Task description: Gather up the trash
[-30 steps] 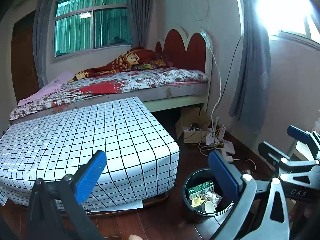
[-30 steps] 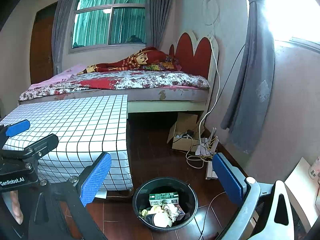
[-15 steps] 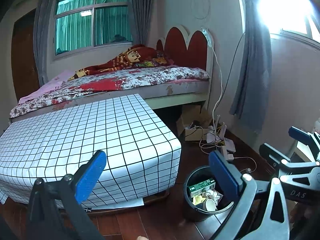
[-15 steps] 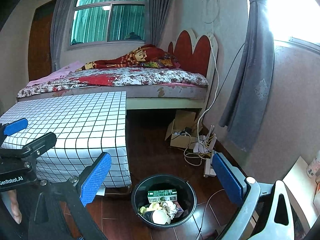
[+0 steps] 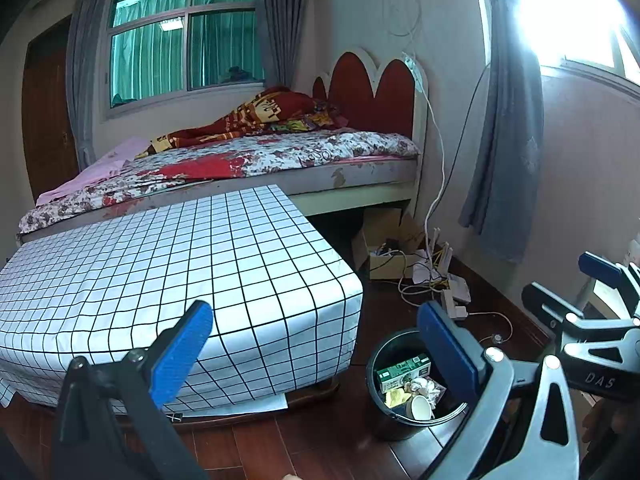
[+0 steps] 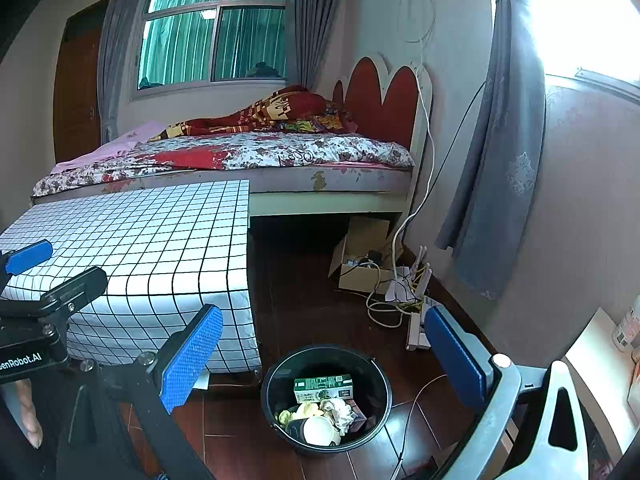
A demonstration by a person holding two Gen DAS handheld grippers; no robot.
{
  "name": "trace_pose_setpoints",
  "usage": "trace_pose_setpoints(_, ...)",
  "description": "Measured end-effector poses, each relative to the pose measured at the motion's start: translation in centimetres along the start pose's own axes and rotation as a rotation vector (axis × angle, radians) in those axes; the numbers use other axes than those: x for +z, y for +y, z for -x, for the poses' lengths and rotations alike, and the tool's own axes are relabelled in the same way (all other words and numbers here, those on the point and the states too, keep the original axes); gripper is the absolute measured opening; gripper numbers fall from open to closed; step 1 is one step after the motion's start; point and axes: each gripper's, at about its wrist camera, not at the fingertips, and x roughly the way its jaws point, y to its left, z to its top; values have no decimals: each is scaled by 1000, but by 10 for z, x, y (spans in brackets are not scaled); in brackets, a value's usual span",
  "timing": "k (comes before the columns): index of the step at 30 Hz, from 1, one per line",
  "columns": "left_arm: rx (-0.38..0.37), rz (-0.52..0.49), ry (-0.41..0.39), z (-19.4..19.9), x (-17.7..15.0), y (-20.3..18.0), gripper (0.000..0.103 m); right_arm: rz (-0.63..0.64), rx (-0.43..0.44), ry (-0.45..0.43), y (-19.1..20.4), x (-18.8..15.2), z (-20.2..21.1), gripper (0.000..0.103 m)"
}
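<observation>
A black trash bin [image 6: 326, 398] stands on the wooden floor beside the checkered table; it also shows in the left wrist view [image 5: 404, 392]. It holds a green carton [image 6: 323, 387], crumpled paper [image 6: 340, 414], a white cup [image 5: 420, 407] and other scraps. My left gripper [image 5: 316, 354] is open and empty, above and left of the bin. My right gripper [image 6: 324, 356] is open and empty, held above the bin. Each gripper shows at the edge of the other's view.
A low table with a black-and-white checkered cloth [image 5: 168, 276] stands left of the bin. Behind it is a bed [image 6: 248, 156] with a red headboard. A cardboard box [image 6: 360, 264], cables and a power strip [image 6: 416, 328] lie on the floor by the wall.
Both grippers have drawn back and up slightly; the bin sits a little farther off in both views. Both stay open and empty.
</observation>
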Motion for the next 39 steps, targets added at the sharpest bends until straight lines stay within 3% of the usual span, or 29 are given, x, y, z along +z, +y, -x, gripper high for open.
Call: trace_pose_setpoints(39, -2, -26, 9, -2, -1, 10, 102, -12, 1, 6, -3, 5, -3, 102)
